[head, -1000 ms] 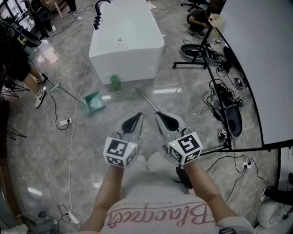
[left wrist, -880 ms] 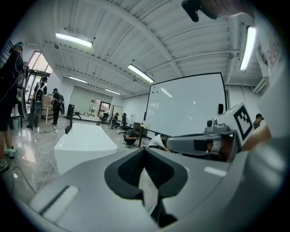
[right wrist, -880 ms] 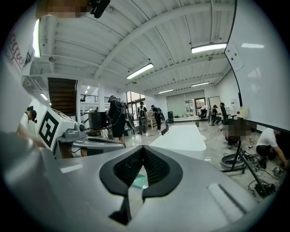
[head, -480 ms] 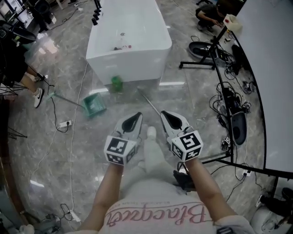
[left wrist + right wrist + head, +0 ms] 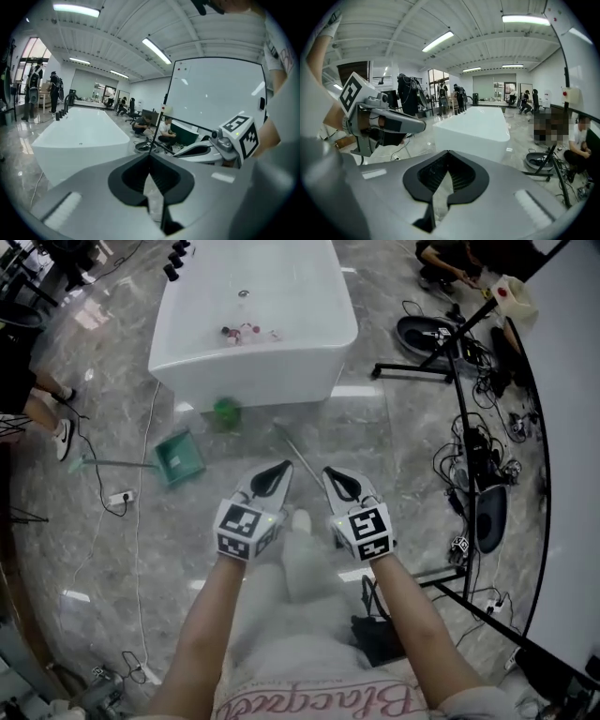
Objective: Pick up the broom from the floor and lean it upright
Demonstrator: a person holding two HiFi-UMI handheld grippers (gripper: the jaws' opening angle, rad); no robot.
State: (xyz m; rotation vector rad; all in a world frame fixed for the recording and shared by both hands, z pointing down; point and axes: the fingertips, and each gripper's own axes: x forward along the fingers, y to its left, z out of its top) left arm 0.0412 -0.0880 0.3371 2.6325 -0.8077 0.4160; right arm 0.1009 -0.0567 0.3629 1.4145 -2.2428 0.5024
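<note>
Both arms reach forward, side by side. The left gripper (image 5: 277, 471) points to one o'clock, the right gripper (image 5: 335, 474) to eleven; both sets of jaws are closed and empty.

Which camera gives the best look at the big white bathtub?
The head view: it looks down on the bathtub, showing its rim and inside. Both gripper views show it from the side, with its lower part hidden.

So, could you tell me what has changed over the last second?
The person has stepped closer to the tub and the broom, bringing both grippers along. Nothing was taken or let go: left gripper and right gripper stay shut and empty, the broom still on the floor.
</note>
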